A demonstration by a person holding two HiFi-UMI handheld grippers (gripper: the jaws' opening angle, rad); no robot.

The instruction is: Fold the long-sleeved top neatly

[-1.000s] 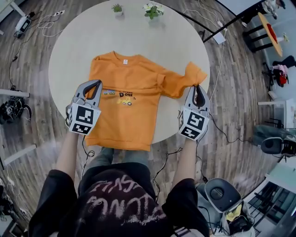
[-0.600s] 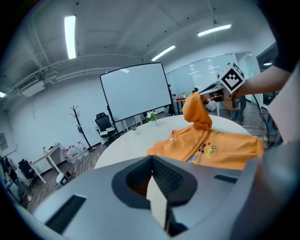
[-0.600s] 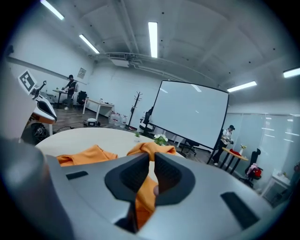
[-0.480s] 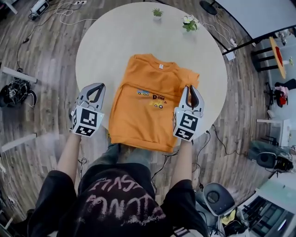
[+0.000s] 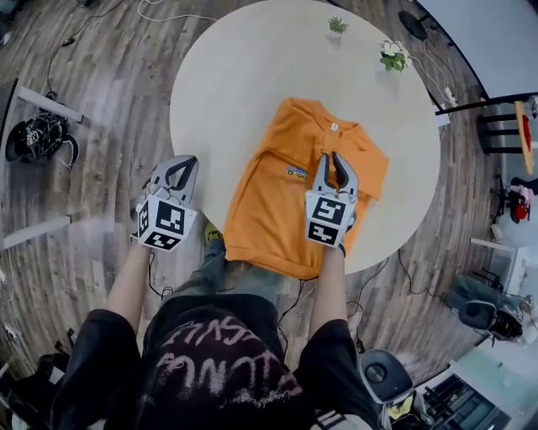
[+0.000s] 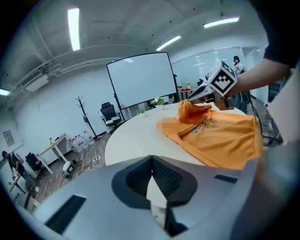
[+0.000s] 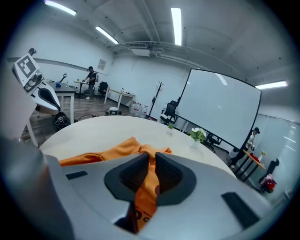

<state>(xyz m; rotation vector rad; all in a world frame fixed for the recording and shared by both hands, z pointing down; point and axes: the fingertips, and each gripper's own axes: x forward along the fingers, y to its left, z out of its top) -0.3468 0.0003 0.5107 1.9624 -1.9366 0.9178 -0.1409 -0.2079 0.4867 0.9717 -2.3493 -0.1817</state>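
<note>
Flooring (image 5: 92, 126) of grey-brown planks all round, with cables (image 5: 168, 13) strewn across it. Round pale table (image 5: 244, 76) in the middle of the head view. Person (image 5: 214, 369) in dark clothing at the near edge, both arms reaching forward. Orange long-sleeved top (image 5: 273, 214) lying front-up on the near right part of the table, collar toward the far side, hem hanging over the near edge, a small printed motif (image 5: 296, 173) on the chest. Right gripper (image 5: 330, 159) over the chest of the top, clamped on a bunch of the orange cloth and holding it raised above the rest of the garment; jaws eased a touch wider just now, cloth filling the narrow gap between the pads. Left gripper (image 5: 183, 164) at the table's near left edge, off to the side of the top and apart from it; jaws closed tip to tip, nothing between them, only pale tabletop showing past them. Small green potted plant (image 5: 338, 25) and white-flowered plant (image 5: 392, 57) at the far side of the table, well apart from the top.
</note>
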